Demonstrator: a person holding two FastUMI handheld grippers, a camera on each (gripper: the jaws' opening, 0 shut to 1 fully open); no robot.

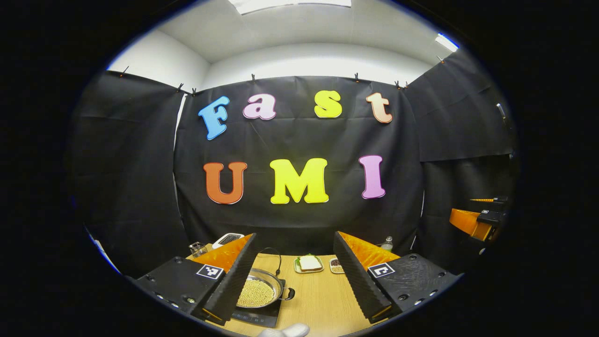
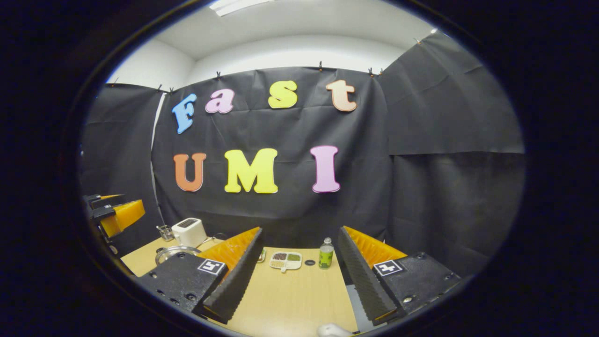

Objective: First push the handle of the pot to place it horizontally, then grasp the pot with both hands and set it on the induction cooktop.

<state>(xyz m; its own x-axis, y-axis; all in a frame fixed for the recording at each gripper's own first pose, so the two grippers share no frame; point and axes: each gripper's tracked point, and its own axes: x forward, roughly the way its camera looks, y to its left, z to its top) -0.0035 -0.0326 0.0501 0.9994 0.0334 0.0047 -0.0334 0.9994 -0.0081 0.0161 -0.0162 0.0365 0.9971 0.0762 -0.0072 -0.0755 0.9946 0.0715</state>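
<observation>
Left gripper view, tool: the left gripper (image 1: 296, 274) hangs above the table (image 1: 323, 299), its jaws spread wide with nothing between them.
Left gripper view, pot: the pot (image 1: 259, 291), filled with small pale grains, already sits on the dark induction cooktop (image 1: 257, 317) at the near left, partly hidden behind the left finger.
Left gripper view, handles: a side handle (image 1: 288, 294) sticks out to the right, roughly level; a thin bail handle (image 1: 275, 256) arches up behind the pot.
Left gripper view, other gripper: the right gripper (image 1: 477, 220) shows far off at the right edge, well apart from the pot.
Left gripper view, surroundings: a sandwich plate (image 1: 309, 264) and a small dish (image 1: 336, 266) lie farther back; a white appliance (image 1: 227, 239) stands at far left.
Right gripper view, tool: the right gripper (image 2: 299, 276) has its fingers parted and empty over bare table (image 2: 290, 299).
Right gripper view, pot: its rim (image 2: 175, 252) shows at the left, near a white toaster (image 2: 189, 231).
Right gripper view, surroundings: a divided tray (image 2: 286, 260) and a green bottle (image 2: 325, 254) sit at the far middle; the left gripper (image 2: 117, 213) is at the left edge.
Step in hand: judged complete, as the pot rests on the cooktop and both tools are clear.
Next move: likely none beyond keeping both tools away from the pot.
</observation>
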